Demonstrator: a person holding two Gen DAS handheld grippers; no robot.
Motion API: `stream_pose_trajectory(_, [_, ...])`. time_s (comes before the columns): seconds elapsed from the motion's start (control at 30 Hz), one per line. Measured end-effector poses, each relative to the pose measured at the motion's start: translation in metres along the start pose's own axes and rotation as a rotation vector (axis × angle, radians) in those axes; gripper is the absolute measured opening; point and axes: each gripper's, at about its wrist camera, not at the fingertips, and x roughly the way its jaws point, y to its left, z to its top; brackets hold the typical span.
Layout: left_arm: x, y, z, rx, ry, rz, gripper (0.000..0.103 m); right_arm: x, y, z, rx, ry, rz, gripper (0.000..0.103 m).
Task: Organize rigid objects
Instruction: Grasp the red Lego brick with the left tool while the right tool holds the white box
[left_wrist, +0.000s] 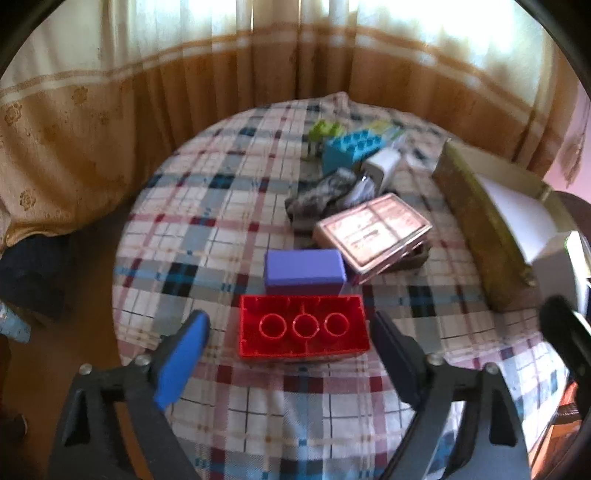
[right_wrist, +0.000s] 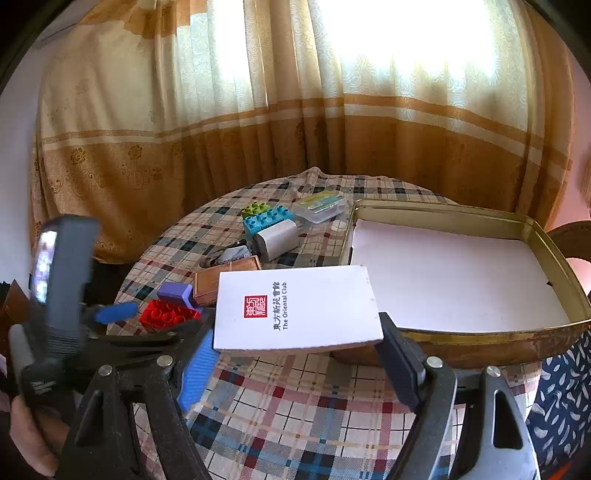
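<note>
A red brick (left_wrist: 303, 326) lies studs-down on the checked tablecloth, between the fingers of my left gripper (left_wrist: 291, 319), which is open with a gap on each side. Just behind it sits a purple block (left_wrist: 304, 275). My right gripper (right_wrist: 297, 328) is shut on a white box (right_wrist: 299, 308) printed "The Oriental Club", held above the cloth with its far corner over the rim of the gold tin tray (right_wrist: 461, 347). The tray holds only a white liner. In the right wrist view the red brick (right_wrist: 168, 314) lies by the left gripper's blue pad (right_wrist: 114, 312).
A pink tin box (left_wrist: 373, 230), grey cloth (left_wrist: 321, 195), white charger (left_wrist: 382, 166), blue brick (left_wrist: 351, 146) and green brick (left_wrist: 325, 129) crowd the middle and far side. A clear plastic case (right_wrist: 323, 206) lies beside the tray. Curtains hang behind the round table.
</note>
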Motion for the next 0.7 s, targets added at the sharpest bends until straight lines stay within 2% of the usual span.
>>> stream_pose_trajectory(0.13, [0.004, -0.002, 0.000, 0.021, -0.002, 0.048, 0.083, -0.001, 0.005, -0.006, -0.038, -0.019, -0.028, 0.081])
stream_pose_trajectory(0.3, [0.001, -0.003, -0.005, 0.044, -0.032, 0.102, 0.065, 0.004, 0.002, -0.009, -0.015, 0.010, -0.015, 0.081])
stream_pose_trajectory(0.43, [-0.001, 0.000, -0.005, 0.042, -0.039, 0.091, 0.065, 0.003, 0.000, -0.011, -0.006, 0.010, -0.014, 0.081])
stream_pose_trajectory(0.57, [-0.010, 0.004, -0.006, 0.012, -0.045, 0.049, 0.065, -0.002, -0.002, -0.009, 0.000, -0.004, -0.012, 0.081])
stream_pose_trajectory(0.7, [-0.026, 0.002, -0.004, 0.015, -0.079, 0.046, 0.065, -0.008, -0.004, -0.006, 0.008, -0.022, -0.010, 0.081])
